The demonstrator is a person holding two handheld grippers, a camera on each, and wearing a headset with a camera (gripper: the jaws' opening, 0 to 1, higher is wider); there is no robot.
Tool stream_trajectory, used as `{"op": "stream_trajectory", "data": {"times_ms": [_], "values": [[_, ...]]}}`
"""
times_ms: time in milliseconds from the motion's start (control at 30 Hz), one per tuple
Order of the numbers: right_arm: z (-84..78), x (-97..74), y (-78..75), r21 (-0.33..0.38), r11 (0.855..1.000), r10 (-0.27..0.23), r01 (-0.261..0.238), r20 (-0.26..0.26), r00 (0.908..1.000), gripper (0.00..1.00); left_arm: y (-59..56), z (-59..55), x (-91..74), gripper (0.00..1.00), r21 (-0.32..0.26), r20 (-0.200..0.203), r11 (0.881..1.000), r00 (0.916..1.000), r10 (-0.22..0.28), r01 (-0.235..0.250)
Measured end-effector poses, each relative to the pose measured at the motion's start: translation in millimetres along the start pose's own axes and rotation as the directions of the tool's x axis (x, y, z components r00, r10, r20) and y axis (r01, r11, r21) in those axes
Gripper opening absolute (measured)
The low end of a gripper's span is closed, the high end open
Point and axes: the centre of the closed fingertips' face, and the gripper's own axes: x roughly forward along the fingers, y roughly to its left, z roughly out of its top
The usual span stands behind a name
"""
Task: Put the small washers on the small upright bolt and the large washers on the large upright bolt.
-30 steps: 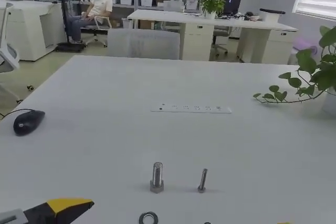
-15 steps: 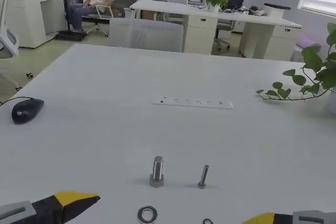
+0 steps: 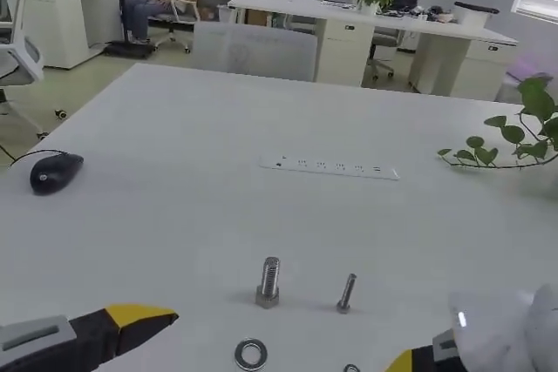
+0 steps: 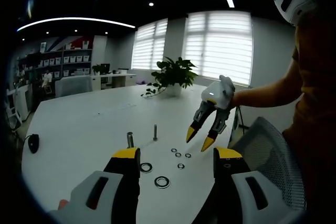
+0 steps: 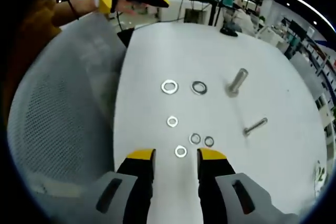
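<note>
Office shelving and other white workstations stand behind the broad pale-grey desk [image 3: 174, 154] that carries the work. By my reading the task has not begun. The large silver hex-head bolt [image 3: 268, 282] and, at its 3 o'clock, the thin small silver bolt [image 3: 346, 293] both stand upright with bare shanks. Every washer lies flat on the desk at about 6 o'clock of the bolts, toward the person, so all the threading is left to do.

Counted in the right gripper view, there are two bolts and six washers. A large steel washer [image 5: 169, 86] lies with a second large washer [image 5: 199, 87] just beside it. There are four small steel washers in a loose cluster, the nearest small washer [image 5: 181, 151] just ahead of the jaw tips.

The right claw [image 5: 176, 156] has its yellow-tipped jaws moderately parted and holds nothing. The left gripper view shows it poised over the small washers. The left claw [image 4: 177, 153] is spread wide and empty, aimed at the washers from the person's side.

Elsewhere on the desk are one black computer mouse [image 3: 54, 170] at 9 o'clock, one white power strip [image 3: 336, 167] at 12 o'clock of the bolts, and one green trailing plant [image 3: 514, 132] at 2 o'clock.
</note>
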Motion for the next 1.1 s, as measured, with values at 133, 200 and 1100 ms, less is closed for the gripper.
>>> {"op": "stream_trajectory", "data": {"times_ms": [133, 200, 1100], "values": [[-7.8, 7.5, -4.6, -0.040, 0.999, 0.023, -0.025, -0.062, 0.9978, 0.32, 1.7, 2.0, -0.9, 0.55, 0.002, 0.006, 1.000, 0.9999, 0.010, -0.010], [-12.5, 11.4, -4.9, -0.081, 0.996, 0.036, -0.045, -0.106, 0.9937, 0.32, 2.9, 2.6, -1.0, 0.55, 0.003, 0.010, 1.000, 0.9998, 0.016, -0.016], [-18.9, 31.1, -3.0, -0.141, 0.975, 0.133, -0.170, -0.238, 0.9620, 0.22, 2.2, 5.8, 1.3, 0.55, 0.008, 0.015, 1.000, 0.9998, 0.016, -0.016]]}}
